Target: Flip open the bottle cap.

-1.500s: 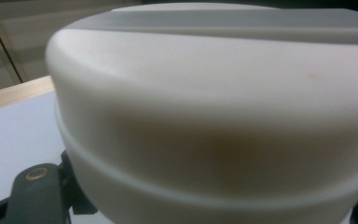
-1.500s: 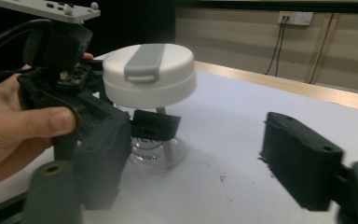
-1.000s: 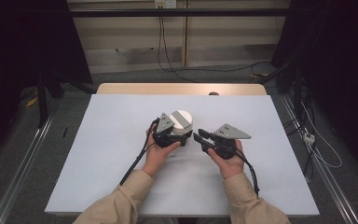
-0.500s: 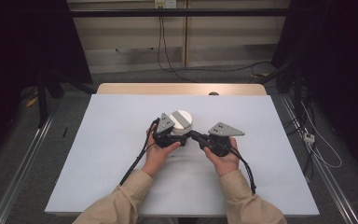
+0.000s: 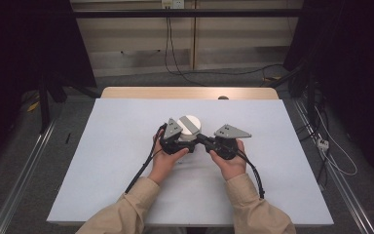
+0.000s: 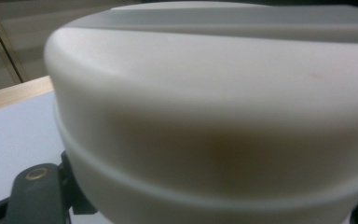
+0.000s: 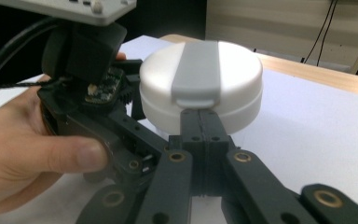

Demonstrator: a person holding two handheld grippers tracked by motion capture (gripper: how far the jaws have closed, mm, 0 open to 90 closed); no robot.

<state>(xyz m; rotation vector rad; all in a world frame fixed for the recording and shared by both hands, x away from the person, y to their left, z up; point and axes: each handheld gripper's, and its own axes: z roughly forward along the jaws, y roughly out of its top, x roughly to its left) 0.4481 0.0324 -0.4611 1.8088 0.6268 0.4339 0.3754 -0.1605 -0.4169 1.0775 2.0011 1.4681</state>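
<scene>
We see the right gripper [image 7: 200,122] with jaws together, tips just under the grey tab of the round white plastic container with grey lid strip [image 7: 200,84]. The left gripper [image 5: 177,145] is clamped on that container's far side. Beyond them lies bare white tabletop [image 5: 126,122], then its wooden edge [image 5: 141,92].

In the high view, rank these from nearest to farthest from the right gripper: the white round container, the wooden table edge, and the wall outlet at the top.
Measured from the right gripper:
1. White container, right at its closed jaw tips, just left of it.
2. Wooden table edge, beyond the white mat at the far side of the table.
3. Wall outlet, farthest, at the top of the back wall.
</scene>
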